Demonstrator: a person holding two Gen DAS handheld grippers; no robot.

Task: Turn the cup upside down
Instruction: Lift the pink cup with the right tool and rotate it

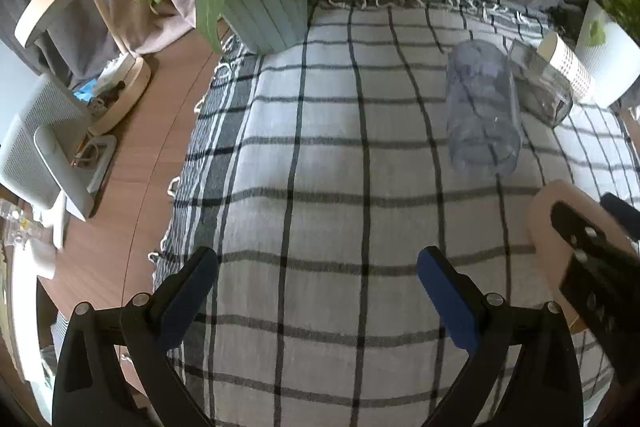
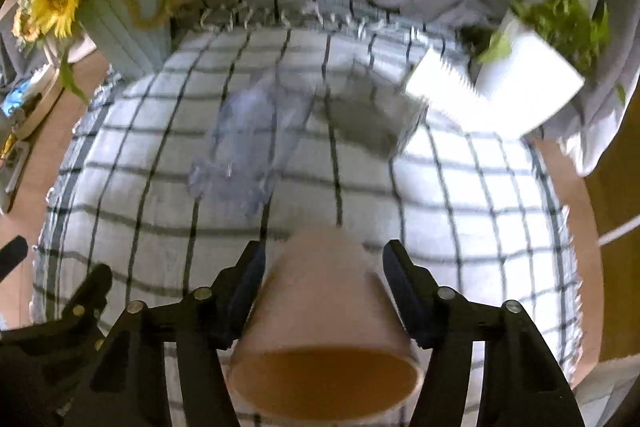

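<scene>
At the far left corner of the checked cloth [image 1: 320, 155] stands a pale blue planter of sunflowers [image 1: 268, 11]. Further right lie a clear bluish plastic tumbler [image 1: 482, 111] and a clear glass [image 1: 540, 83], both on their sides, with a white perforated cup [image 1: 566, 67] and a white plant pot [image 1: 612, 63] at the far right corner.

The left gripper [image 1: 316, 295] hangs over bare cloth near the near edge, fingers spread wide, holding and touching nothing.

The right gripper [image 2: 324, 291] has its fingers around the beige paper cup [image 2: 324, 327] near the near right edge, mouth turned toward the camera. The left pad looks to be against the wall; a sliver of cloth shows beside the right pad, so I cannot tell whether the grip is firm.

To do the flip well, I judge the squeeze should stay light — thin paper buckles — and the wrist should roll until the rim faces down, then lower it flat onto open cloth, clear of the tumbler.
</scene>
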